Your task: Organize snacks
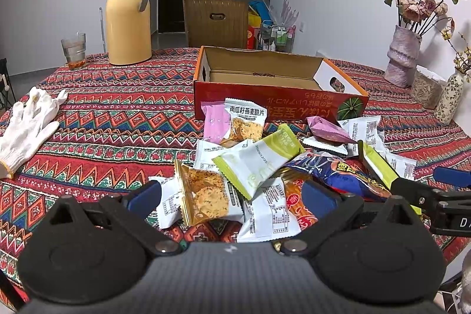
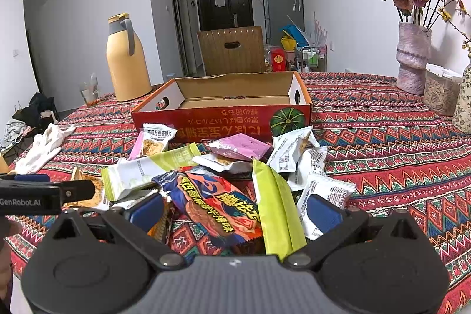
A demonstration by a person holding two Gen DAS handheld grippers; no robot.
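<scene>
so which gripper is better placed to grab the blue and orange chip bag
Right. The right gripper is open with the blue and orange chip bag lying between its fingers. The left gripper is open over the cracker packets; the bag sits off to its right.

Box [image 1: 279, 100] floor mostly hidden behind its front wall; lower packets in snack pile [image 2: 235, 181] buried; glove [image 1: 26, 122] cut by left edge.
</scene>
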